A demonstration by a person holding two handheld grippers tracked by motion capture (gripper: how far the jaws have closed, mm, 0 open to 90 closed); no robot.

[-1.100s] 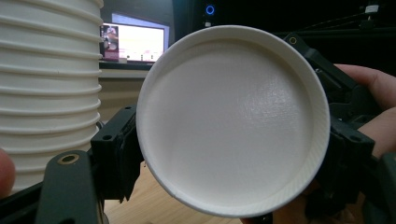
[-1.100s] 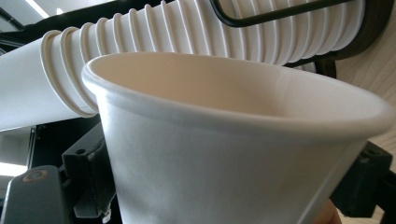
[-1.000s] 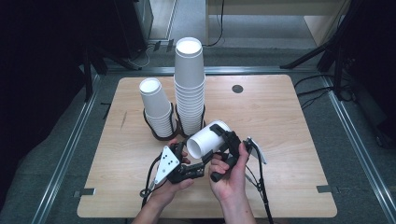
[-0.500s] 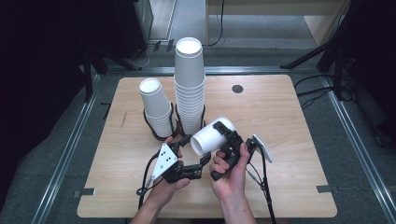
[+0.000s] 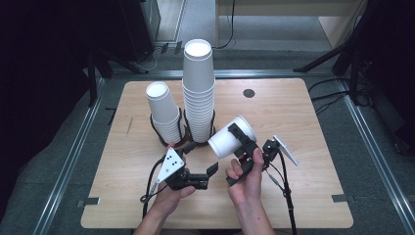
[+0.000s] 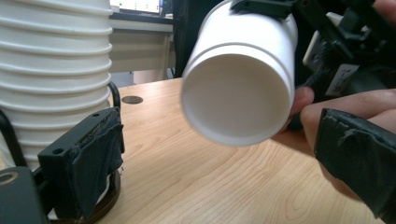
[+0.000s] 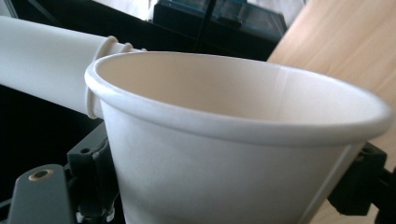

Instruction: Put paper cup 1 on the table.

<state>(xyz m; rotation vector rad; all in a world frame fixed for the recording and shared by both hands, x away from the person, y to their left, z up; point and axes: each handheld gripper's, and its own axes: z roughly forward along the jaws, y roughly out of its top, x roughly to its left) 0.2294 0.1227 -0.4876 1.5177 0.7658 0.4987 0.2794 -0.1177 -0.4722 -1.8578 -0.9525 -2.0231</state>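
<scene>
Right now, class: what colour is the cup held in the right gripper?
White, inside and out. The cup shows best in the right gripper view, clamped by the right gripper.

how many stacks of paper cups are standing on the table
2: a short stack at the left and a tall stack right beside it, each in a black ring holder. One more cup is held sideways in the right gripper, off the table.

Right tongs (image 5: 238, 155) grip a tilted paper cup (image 5: 230, 138); left tongs (image 5: 211, 172) have just been opening, empty.
</scene>
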